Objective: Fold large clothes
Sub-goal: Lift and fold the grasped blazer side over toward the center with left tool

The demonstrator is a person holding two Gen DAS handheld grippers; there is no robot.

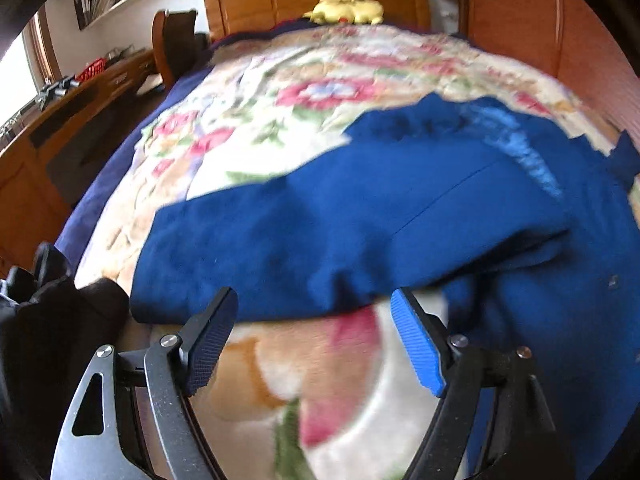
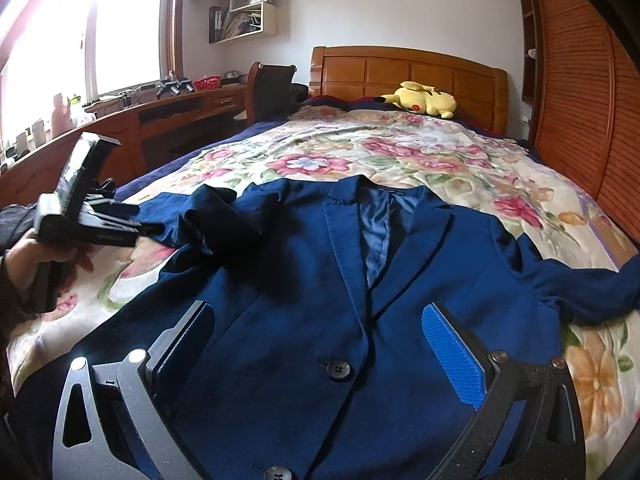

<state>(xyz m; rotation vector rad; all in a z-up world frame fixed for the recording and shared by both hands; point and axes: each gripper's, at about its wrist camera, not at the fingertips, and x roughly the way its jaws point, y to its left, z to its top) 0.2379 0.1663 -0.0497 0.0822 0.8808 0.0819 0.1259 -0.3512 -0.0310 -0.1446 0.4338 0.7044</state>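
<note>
A dark blue suit jacket (image 2: 304, 280) lies face up on the floral blanket (image 2: 400, 152), collar toward the headboard, its left sleeve folded over the chest. My right gripper (image 2: 320, 320) is open and empty, hovering above the jacket's lower front by the buttons. My left gripper (image 1: 312, 300) is open and empty, just in front of the jacket's sleeve (image 1: 320, 232) at the bed's left side. In the right wrist view the left gripper (image 2: 152, 228) shows at the left, held in a hand, its tips at the sleeve end.
A yellow plush toy (image 2: 420, 100) lies by the wooden headboard (image 2: 408, 72). A desk (image 2: 168, 112) and a chair (image 2: 272, 88) stand left of the bed. A wooden wardrobe (image 2: 580, 100) runs along the right. A dark garment (image 1: 48, 312) sits at lower left.
</note>
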